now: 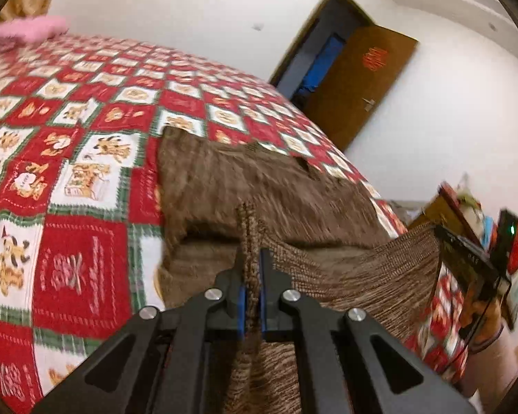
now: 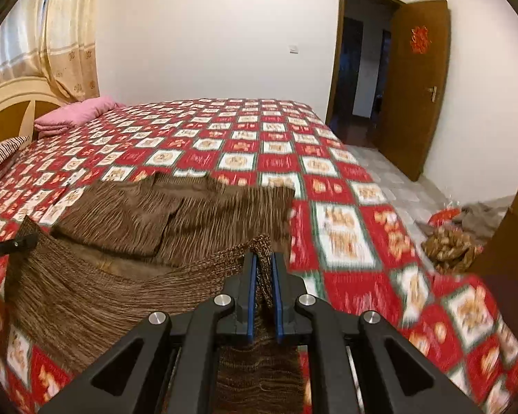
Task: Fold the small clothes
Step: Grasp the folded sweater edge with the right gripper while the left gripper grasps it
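Fingers of the left gripper (image 1: 251, 258) and right gripper (image 2: 263, 269) are each clamped on a near corner of the brown knit (image 2: 127, 207), lifted off the bed (image 2: 345, 241); folding seems barely begun.

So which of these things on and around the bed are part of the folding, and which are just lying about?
Part of the job:
- brown knitted garment, near edge lifted
- left gripper, shut on that edge
- right gripper, shut on that edge
- bedspread, the work surface

Just lying about:
- pink pillow
- open door
- curtain
- heap of cloth on the floor
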